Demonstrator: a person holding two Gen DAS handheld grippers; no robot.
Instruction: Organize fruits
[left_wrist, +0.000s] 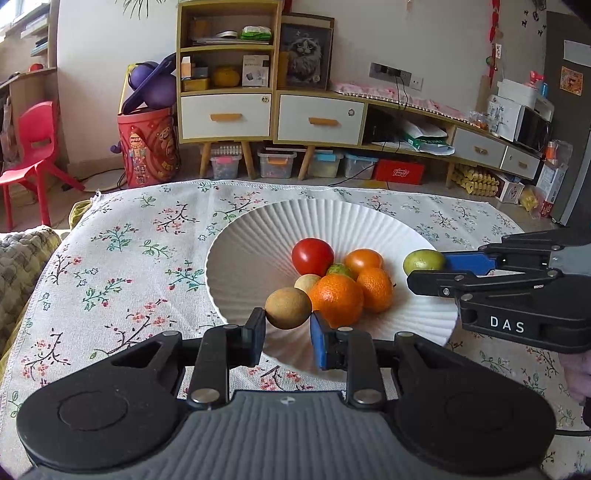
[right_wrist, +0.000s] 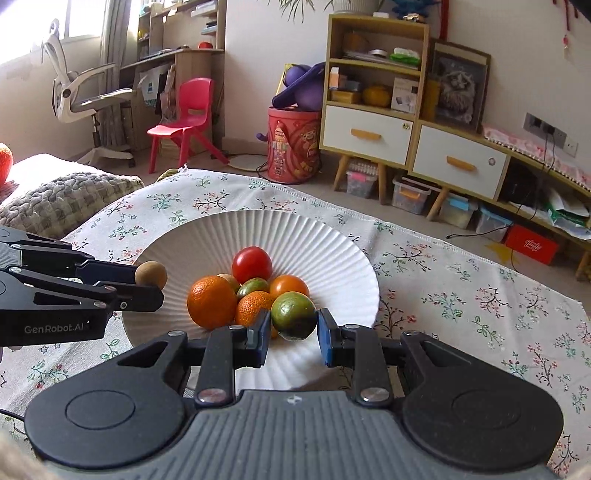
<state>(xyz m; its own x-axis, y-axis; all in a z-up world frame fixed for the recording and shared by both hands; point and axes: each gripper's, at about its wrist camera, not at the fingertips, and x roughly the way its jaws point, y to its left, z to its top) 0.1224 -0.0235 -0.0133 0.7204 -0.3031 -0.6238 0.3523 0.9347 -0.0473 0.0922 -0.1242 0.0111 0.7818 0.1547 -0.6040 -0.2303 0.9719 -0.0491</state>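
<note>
A white ribbed plate (left_wrist: 258, 236) (right_wrist: 207, 240) sits on a floral tablecloth (left_wrist: 110, 240). It holds a red tomato (left_wrist: 312, 255) (right_wrist: 252, 264), several oranges (left_wrist: 337, 299) (right_wrist: 211, 301), a small green fruit and a pale round fruit. My left gripper (left_wrist: 287, 332) is shut on a brown round fruit (left_wrist: 288, 308) (right_wrist: 150, 274) over the plate's near rim. My right gripper (right_wrist: 293, 332) is shut on a green fruit (right_wrist: 293, 315) (left_wrist: 424, 261) over the plate's near right side. Each gripper also shows in the other's view.
A knitted grey cushion (right_wrist: 66, 201) lies at the table's left edge. Beyond the table stand a wooden cabinet with drawers (left_wrist: 273, 114), a red bin (left_wrist: 147, 147), a red chair (left_wrist: 33, 147) and storage boxes on the floor.
</note>
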